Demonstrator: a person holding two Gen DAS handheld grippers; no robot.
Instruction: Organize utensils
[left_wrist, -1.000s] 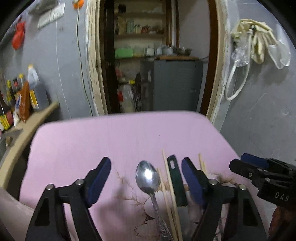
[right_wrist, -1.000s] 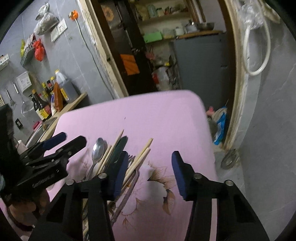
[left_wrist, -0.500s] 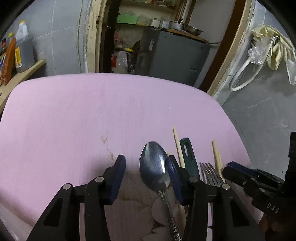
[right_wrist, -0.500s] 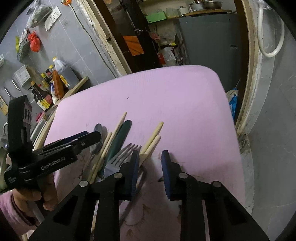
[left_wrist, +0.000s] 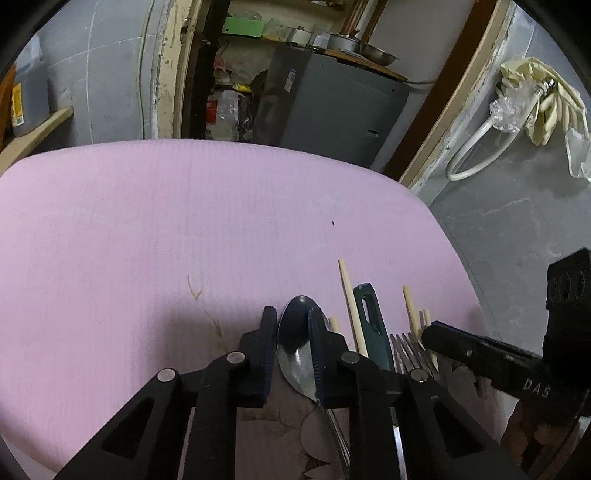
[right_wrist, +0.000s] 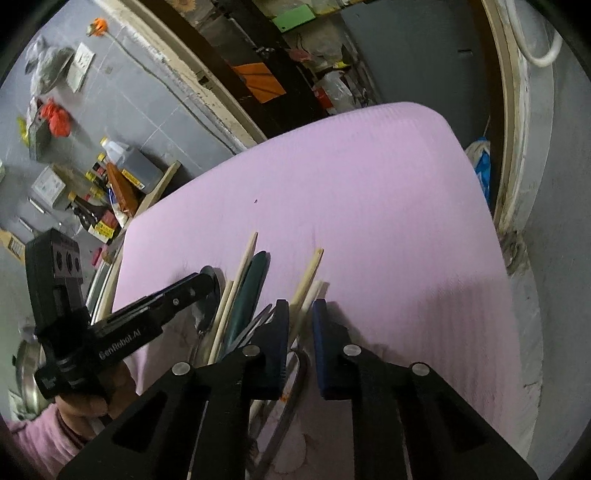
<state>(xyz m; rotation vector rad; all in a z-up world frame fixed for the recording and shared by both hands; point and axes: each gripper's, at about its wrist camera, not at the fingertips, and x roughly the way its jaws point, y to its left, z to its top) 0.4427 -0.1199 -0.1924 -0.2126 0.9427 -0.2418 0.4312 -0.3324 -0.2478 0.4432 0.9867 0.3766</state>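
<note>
The pink table (left_wrist: 184, 221) is bare except at 5 o'clock, where the unsorted utensils are heaped. The left tool (left_wrist: 292, 325) is being closed around the shiny spoon (left_wrist: 295, 354); the right tool (right_wrist: 300, 314) is being closed around pale chopsticks (right_wrist: 306, 280). Sorting is judged barely begun.

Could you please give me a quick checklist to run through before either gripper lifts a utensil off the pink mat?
1. Spoon between left gripper fingers: ok, fingers closing.
2. Left pads pressing on spoon: cannot tell.
3. Chopsticks between right gripper fingers: ok, fingers closing.
4. Right grip firm: cannot tell.
5. Fork clear of right gripper: not ok, crowded beside it.
6. Pink mat ahead free for placing: ok.
</note>
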